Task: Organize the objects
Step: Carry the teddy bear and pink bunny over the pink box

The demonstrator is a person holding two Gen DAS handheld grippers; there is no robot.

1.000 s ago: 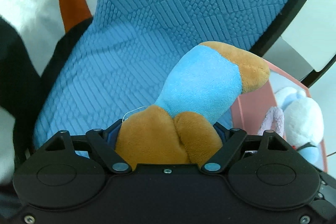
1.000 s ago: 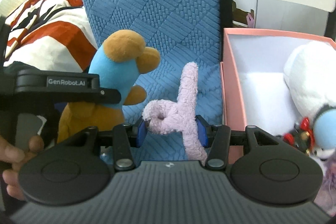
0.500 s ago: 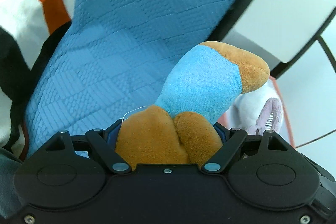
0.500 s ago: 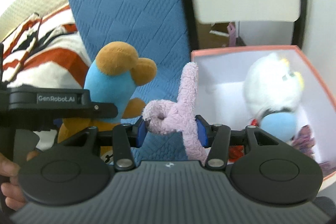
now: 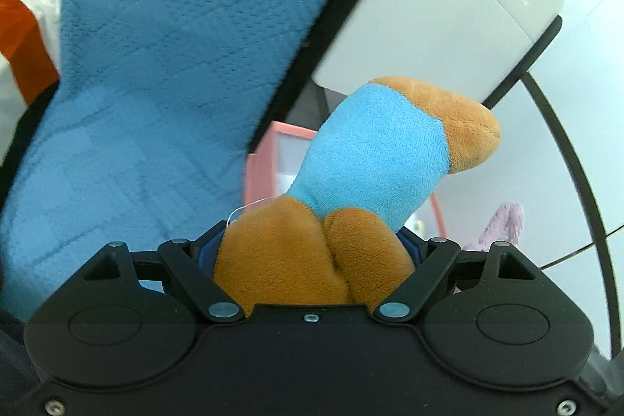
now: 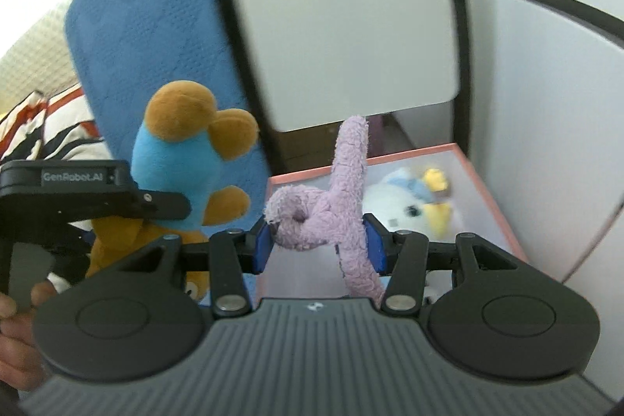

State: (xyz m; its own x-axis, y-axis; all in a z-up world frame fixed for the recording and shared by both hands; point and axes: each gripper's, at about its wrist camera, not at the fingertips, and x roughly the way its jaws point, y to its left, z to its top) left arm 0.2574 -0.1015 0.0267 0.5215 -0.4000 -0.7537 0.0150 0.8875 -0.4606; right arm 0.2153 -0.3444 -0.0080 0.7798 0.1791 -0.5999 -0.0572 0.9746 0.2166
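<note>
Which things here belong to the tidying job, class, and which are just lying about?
Job:
- brown-and-blue plush toy, in left gripper
- lilac plush toy, in right gripper
- pink box
- white plush toy, boxed

Lying about:
- blue chair
- striped blanket

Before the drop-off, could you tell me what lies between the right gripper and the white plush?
Only the purple plush clamped in the right gripper; beyond it, bare box floor reaches the white plush, in the right wrist view.

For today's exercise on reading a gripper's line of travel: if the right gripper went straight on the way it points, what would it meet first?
Probably the pink open cardboard box, which lies beyond the right gripper and its knotted lilac plush toy; perhaps the white plush toy inside it. Depth is unclear.
</note>
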